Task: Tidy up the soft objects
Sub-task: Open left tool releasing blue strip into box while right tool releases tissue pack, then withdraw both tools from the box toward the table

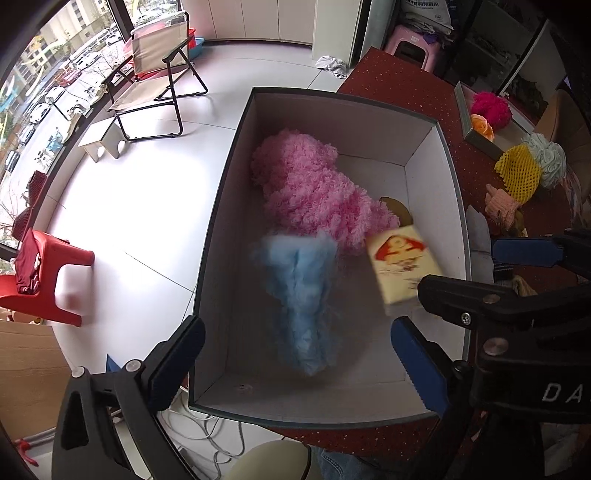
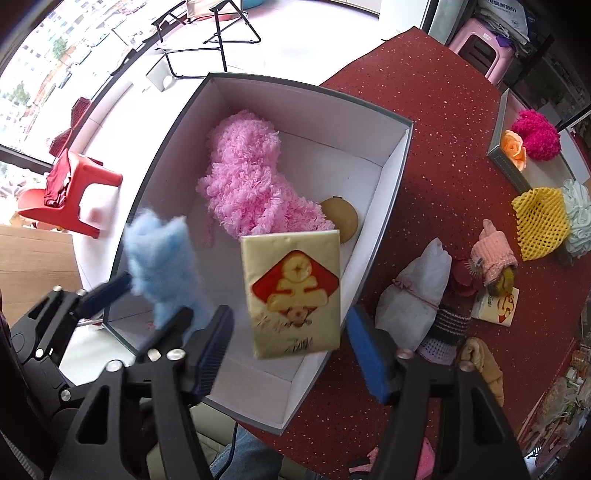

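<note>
2 grippers over the box [image 1: 428, 177], jaws wide: left gripper [image 1: 295, 354] above blurred blue fluff [image 1: 303, 295], right gripper [image 2: 288, 354] by tissue pack [image 2: 293, 291], gripping nothing

This looks like a room in a flat, high up in a residential block, used partly for storage. A large window [image 1: 55, 74] gives onto parked cars and apartment towers far below. The floor [image 1: 147, 206] is glossy white tile. On it stand a folding camp chair [image 1: 159, 70], a red plastic stool [image 1: 48, 273] with a cloth draped over it, a small white step stool [image 1: 103, 142] and, further back, a pink plastic stool [image 1: 413, 40]. White cupboard doors [image 1: 266, 18] line the far wall. The table [image 2: 443, 110] wears a red speckled covering, and loose cables [image 1: 207, 432] lie on the floor beside it.
</note>
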### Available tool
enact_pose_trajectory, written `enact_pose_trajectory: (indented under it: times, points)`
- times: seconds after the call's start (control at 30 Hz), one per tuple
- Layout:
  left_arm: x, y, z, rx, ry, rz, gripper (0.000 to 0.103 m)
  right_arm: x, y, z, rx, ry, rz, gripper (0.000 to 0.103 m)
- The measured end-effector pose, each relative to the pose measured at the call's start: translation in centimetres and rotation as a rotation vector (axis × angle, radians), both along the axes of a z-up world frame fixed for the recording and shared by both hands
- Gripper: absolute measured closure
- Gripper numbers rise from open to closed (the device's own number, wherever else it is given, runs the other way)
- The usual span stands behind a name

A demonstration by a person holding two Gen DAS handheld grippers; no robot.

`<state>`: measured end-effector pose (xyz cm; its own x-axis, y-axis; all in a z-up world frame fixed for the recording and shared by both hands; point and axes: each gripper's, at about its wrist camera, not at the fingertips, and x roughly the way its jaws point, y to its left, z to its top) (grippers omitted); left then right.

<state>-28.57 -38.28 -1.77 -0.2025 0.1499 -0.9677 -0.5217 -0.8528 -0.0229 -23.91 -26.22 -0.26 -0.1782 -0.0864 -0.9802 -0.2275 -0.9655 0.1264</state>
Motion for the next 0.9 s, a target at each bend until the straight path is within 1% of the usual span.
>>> enact_pose_trajectory:
  times: [0.03, 0.07, 0.17, 0.3, 0.43, 0.47, 0.5, 0.53, 0.67, 0.8, 0.9]
  points:
    - [0.1, -0.2, 0.3, 0.005, 0.012, 0.008, 0.001, 0.1, 0.0, 0.1, -0.005, 0.007, 0.000, 0.020]
    - [0.2, -0.3, 0.4, 0.011, 0.014, 0.013, 0.001, 0.2, 0.0, 0.2, -0.007, 0.014, 0.003, 0.019]
    - [0.1, -0.2, 0.1, -0.012, -0.014, 0.014, 0.001, 0.5, 0.0, 0.5, -0.006, 0.032, 0.017, 0.015]
    - [0.3, 0.0, -0.5, -0.019, -0.054, 0.010, 0.001, 1.1, 0.5, 0.6, 0.004, 0.045, 0.010, 0.015]
    - [0.8, 0.4, -0.4, -0.015, -0.066, 0.010, 0.001, 2.3, 1.8, 0.9, 0.019, 0.064, -0.028, 0.014]
    - [0.9, 0.6, -0.4, -0.016, -0.069, 0.003, 0.001, 2.5, 2.2, 1.0, 0.026, 0.071, -0.042, 0.008]
    - [1.0, 0.9, -0.3, -0.018, -0.069, -0.006, 0.001, 2.9, 2.7, 1.2, 0.035, 0.083, -0.058, 0.005]
    - [1.2, 1.2, -0.2, -0.024, -0.065, -0.014, 0.001, 3.4, 3.3, 1.4, 0.043, 0.098, -0.078, 0.000]
    - [1.4, 2.5, 0.3, -0.024, -0.058, -0.049, 0.001, 4.7, 5.5, 1.8, 0.010, 0.120, -0.140, 0.000]
    - [2.0, 4.0, 1.2, -0.008, -0.049, -0.077, 0.001, 6.5, 7.4, 1.8, 0.011, 0.120, -0.200, 0.000]
    - [2.7, 5.5, 1.9, -0.001, -0.040, -0.114, 0.001, 8.3, 9.3, 1.2, -0.011, 0.102, -0.259, 0.000]
